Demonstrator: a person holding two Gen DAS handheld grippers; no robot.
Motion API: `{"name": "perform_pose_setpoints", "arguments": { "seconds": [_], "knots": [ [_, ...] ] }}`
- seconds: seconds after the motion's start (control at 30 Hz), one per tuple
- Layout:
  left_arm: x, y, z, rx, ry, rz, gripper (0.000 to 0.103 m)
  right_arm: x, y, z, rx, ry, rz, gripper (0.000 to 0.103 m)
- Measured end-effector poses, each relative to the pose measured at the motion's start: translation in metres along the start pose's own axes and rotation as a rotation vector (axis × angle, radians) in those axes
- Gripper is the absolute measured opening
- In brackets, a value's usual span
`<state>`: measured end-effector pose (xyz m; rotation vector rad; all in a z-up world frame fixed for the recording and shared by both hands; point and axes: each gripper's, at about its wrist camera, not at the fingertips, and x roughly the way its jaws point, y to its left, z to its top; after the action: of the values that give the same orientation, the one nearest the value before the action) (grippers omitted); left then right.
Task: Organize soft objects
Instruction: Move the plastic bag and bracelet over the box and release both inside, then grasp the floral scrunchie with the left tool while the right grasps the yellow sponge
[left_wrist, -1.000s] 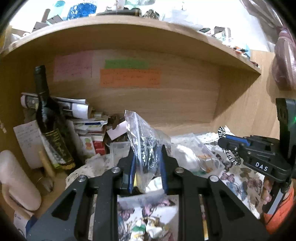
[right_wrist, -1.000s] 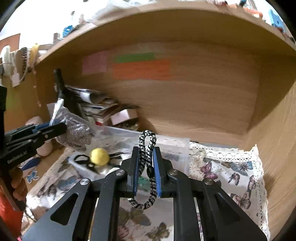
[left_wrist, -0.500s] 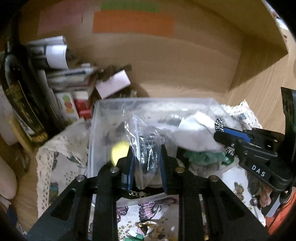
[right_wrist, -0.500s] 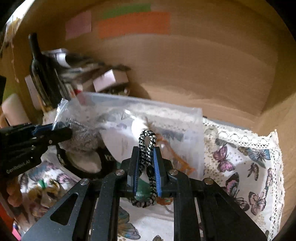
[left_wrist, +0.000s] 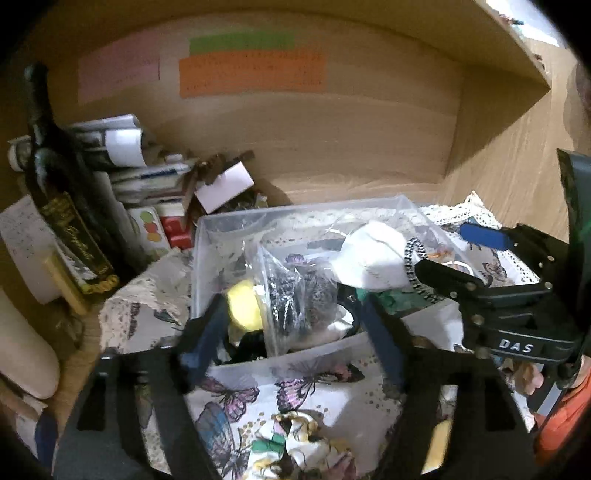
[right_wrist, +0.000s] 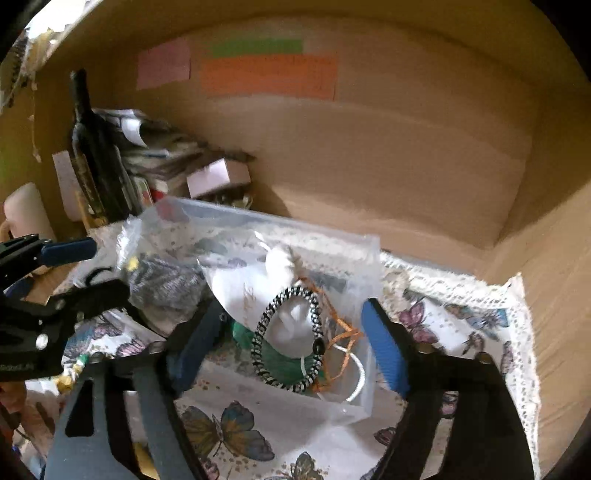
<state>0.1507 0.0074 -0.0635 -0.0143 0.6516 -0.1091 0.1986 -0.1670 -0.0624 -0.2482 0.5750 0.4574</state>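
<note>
A clear plastic bin (left_wrist: 207, 236) stands on a butterfly-print cloth (left_wrist: 236, 402) inside a wooden shelf. My left gripper (left_wrist: 291, 336) is open over the bin's near side, and a clear bag of dark items (left_wrist: 295, 295) lies between its fingers in the bin beside a yellow pom-pom (left_wrist: 242, 304). My right gripper (right_wrist: 291, 343) is open over the bin (right_wrist: 354, 251). A black-and-white hair tie (right_wrist: 288, 339) lies free in the bin on white and green soft items. The right gripper also shows in the left wrist view (left_wrist: 461, 258).
A dark wine bottle (left_wrist: 62, 195) and stacked papers and boxes (left_wrist: 147, 173) stand left of the bin. The shelf's back wall carries pink, green and orange notes (left_wrist: 251, 70). A crumpled floral cloth (left_wrist: 295, 443) lies in front of the bin.
Both grippers have opened. The bag has dropped from the left gripper into the bin, and the hair tie has dropped from the right gripper into the bin.
</note>
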Motion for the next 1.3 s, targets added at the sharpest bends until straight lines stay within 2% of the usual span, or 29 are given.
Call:
{"name": "perform_pose_setpoints", "arguments": {
  "seconds": [0.17, 0.3, 0.4, 0.6, 0.87, 1.0, 1.03, 1.07, 1.1, 1.13, 1.17, 1.23, 1.27, 1.3],
  "knots": [
    [-0.031, 0.005, 0.003, -0.028, -0.049, 0.013, 0.101, -0.032, 0.004, 0.004, -0.011, -0.065, -0.002, 0.086],
    [-0.05, 0.01, -0.002, -0.028, -0.076, 0.06, 0.103, -0.057, 0.005, -0.002, 0.019, -0.106, 0.046, 0.098],
    [-0.06, 0.014, -0.013, -0.022, -0.079, 0.084, 0.103, -0.067, 0.009, -0.011, 0.024, -0.109, 0.069, 0.099],
    [-0.053, 0.018, -0.045, -0.028, 0.015, 0.104, 0.103, -0.065, 0.025, -0.04, 0.013, -0.045, 0.096, 0.099],
    [-0.035, 0.022, -0.092, -0.051, 0.102, 0.134, 0.101, -0.042, 0.049, -0.081, 0.045, 0.101, 0.188, 0.099],
    [-0.027, 0.022, -0.105, -0.057, 0.147, 0.126, 0.08, -0.028, 0.06, -0.097, 0.052, 0.172, 0.236, 0.097],
    [-0.024, 0.023, -0.109, -0.064, 0.157, 0.119, 0.078, -0.026, 0.062, -0.099, 0.053, 0.182, 0.242, 0.093],
    [-0.021, 0.024, -0.111, -0.069, 0.163, 0.117, 0.071, -0.024, 0.063, -0.102, 0.054, 0.193, 0.248, 0.089],
    [-0.017, 0.025, -0.115, -0.082, 0.171, 0.124, 0.06, -0.02, 0.064, -0.105, 0.053, 0.214, 0.256, 0.079],
    [-0.014, 0.027, -0.117, -0.091, 0.182, 0.122, 0.055, -0.017, 0.065, -0.107, 0.051, 0.226, 0.258, 0.073],
    [-0.012, 0.028, -0.12, -0.101, 0.182, 0.117, 0.05, -0.019, 0.066, -0.108, 0.05, 0.217, 0.256, 0.072],
    [-0.014, 0.026, -0.12, -0.096, 0.165, 0.115, 0.032, -0.023, 0.065, -0.107, 0.052, 0.205, 0.272, 0.055],
    [-0.014, 0.025, -0.119, -0.093, 0.167, 0.102, 0.018, -0.024, 0.064, -0.107, 0.057, 0.205, 0.28, 0.055],
    [-0.014, 0.024, -0.118, -0.093, 0.169, 0.089, 0.011, -0.026, 0.063, -0.106, 0.064, 0.191, 0.267, 0.053]
  ]
}}
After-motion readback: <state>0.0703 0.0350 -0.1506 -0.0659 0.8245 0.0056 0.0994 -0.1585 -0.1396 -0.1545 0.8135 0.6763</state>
